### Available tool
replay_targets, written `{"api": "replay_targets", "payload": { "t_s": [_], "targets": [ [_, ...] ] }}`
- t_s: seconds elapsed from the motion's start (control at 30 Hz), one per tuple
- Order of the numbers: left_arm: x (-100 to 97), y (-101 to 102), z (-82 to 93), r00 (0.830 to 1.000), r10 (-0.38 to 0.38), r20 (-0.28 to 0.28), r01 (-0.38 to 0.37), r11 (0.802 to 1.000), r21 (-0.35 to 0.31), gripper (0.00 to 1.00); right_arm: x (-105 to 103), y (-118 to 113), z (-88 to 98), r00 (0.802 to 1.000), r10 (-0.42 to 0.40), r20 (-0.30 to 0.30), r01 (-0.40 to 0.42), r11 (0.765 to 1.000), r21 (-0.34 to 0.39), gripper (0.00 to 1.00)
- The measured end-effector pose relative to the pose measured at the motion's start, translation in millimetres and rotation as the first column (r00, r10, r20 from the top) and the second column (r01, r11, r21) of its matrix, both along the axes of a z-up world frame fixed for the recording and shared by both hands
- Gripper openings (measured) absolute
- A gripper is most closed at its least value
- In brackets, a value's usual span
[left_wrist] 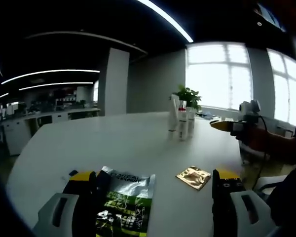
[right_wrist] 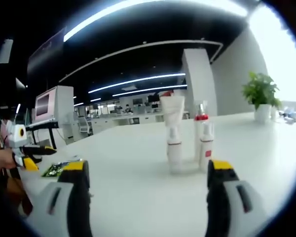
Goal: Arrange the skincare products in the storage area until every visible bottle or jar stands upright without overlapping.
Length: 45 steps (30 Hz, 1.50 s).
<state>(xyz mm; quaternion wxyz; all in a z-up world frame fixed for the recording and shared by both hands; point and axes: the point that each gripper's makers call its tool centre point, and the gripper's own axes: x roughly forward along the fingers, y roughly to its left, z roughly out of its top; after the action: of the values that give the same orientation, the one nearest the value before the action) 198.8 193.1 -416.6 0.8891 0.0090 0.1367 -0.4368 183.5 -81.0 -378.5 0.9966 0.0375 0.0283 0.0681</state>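
Note:
Three white skincare containers stand upright close together on the white table (left_wrist: 89,148): a tall tube (right_wrist: 173,133) on its cap, a red-collared pump bottle (right_wrist: 201,129) and a smaller bottle (right_wrist: 206,150); in the left gripper view they form a cluster (left_wrist: 181,118) far ahead. My right gripper (right_wrist: 148,168) is open, a short way before them. My left gripper (left_wrist: 153,175) is open wide; a green and silver sachet (left_wrist: 124,200) lies flat between its jaws, against the left one. A gold sachet (left_wrist: 193,177) lies to its right.
A potted plant (left_wrist: 188,96) stands behind the bottles near the windows. The right gripper (left_wrist: 222,125), held in a hand, comes in from the right of the left gripper view. The left gripper (right_wrist: 37,155) and the green sachet (right_wrist: 59,169) show at the left of the right gripper view.

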Motion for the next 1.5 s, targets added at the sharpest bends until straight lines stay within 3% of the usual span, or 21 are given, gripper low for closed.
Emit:
{"api": "replay_targets", "payload": {
  "t_s": [0.27,0.83,1.1,1.3,1.5],
  "targets": [
    [1.3,8.5,-4.5,1.000,0.015,-0.011,-0.015,1.000,0.011,0.99,4.5,7.0,-12.8,0.999,0.022,-0.030,-0.021,0.999,0.028,1.00],
    [10.9,31.8,-5.8,0.998,0.056,-0.002,-0.056,0.998,0.031,0.96,4.1,15.9,-16.8,0.999,0.030,-0.031,-0.029,0.999,0.047,0.99],
    [15.1,41.7,-5.6,0.998,0.061,-0.010,-0.061,0.998,0.032,0.81,4.2,21.8,-16.7,0.998,0.048,-0.031,-0.046,0.998,0.051,0.98],
    [14.9,44.6,0.5,0.999,0.040,0.004,-0.040,0.999,0.028,0.57,4.7,25.6,-20.2,0.997,0.059,-0.043,-0.056,0.996,0.063,0.97],
    [18.8,47.0,2.7,0.999,0.041,0.012,-0.042,0.999,0.033,0.51,5.2,28.5,-20.2,0.997,0.070,-0.045,-0.067,0.996,0.063,0.97]
  ]
}}
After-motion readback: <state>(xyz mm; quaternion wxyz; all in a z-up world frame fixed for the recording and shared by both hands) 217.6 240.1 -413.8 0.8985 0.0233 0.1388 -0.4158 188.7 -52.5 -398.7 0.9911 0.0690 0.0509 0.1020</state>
